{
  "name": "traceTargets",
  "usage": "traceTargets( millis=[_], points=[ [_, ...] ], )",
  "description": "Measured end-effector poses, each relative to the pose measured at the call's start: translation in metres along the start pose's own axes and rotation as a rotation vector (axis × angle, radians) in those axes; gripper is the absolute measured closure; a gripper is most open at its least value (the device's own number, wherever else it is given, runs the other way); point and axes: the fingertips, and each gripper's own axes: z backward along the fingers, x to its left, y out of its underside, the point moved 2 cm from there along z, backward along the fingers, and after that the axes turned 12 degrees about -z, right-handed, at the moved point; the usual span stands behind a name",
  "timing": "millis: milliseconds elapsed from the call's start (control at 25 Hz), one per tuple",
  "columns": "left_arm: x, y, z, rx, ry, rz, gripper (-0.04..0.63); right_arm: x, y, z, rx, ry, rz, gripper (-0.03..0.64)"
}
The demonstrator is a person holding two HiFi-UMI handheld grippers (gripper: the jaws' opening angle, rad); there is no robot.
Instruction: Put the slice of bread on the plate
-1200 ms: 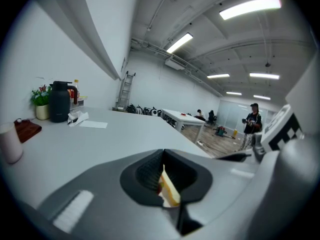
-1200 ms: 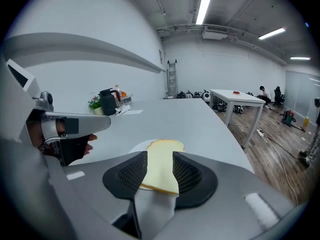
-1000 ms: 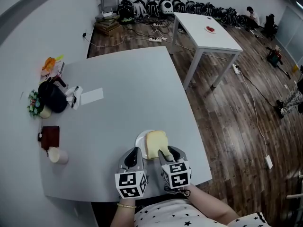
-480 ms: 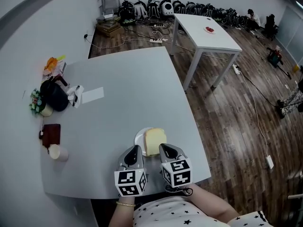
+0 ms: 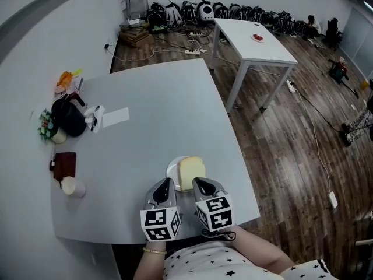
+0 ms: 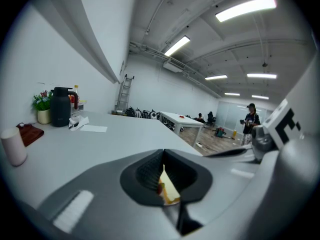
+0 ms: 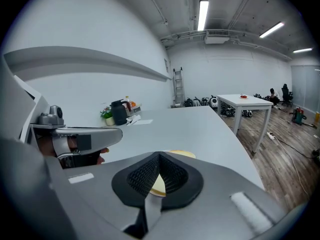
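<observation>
A pale slice of bread lies flat on a small white plate near the front edge of the grey table. Just on the near side of the plate, my left gripper and right gripper sit side by side, both pointing at it. In the left gripper view the left gripper is shut and empty, and the bread shows beyond the jaws. The right gripper is shut on nothing, and the bread lies just past its tips.
At the table's left edge stand a black kettle, a flower pot, a brown pad and a white cup; a paper sheet lies nearby. The table's right edge runs close to the plate. A white table stands farther off.
The right gripper, earlier reaching over the bread with wide jaws, has drawn back towards me and shut. The bread now lies flat on the plate. The left gripper has stayed put.
</observation>
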Motion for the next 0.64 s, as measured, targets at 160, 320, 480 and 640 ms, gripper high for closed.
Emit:
traceTargets(
  millis=[160, 320, 480, 640],
  points=[
    [0.0026, -0.0007, 0.0025, -0.005, -0.004, 0.006, 0.586, 0.0055, -0.0007, -0.0005, -0.006, -0.006, 0.012, 0.618],
    [0.0046, -0.0026, 0.0049, -0.009, -0.007, 0.012, 0.586, 0.0090, 0.0008, -0.0015, 0.007, -0.015, 0.011, 0.618],
    [0.0040, -0.0038, 0.0069, -0.011, -0.007, 0.014, 0.586, 0.0114, -0.0011, -0.0004, 0.001, -0.017, 0.019, 0.618],
    [0.0009, -0.0034, 0.0076, -0.008, -0.006, 0.012, 0.586, 0.0104, -0.0002, 0.0013, 0.000, -0.016, 0.019, 0.618]
  ],
)
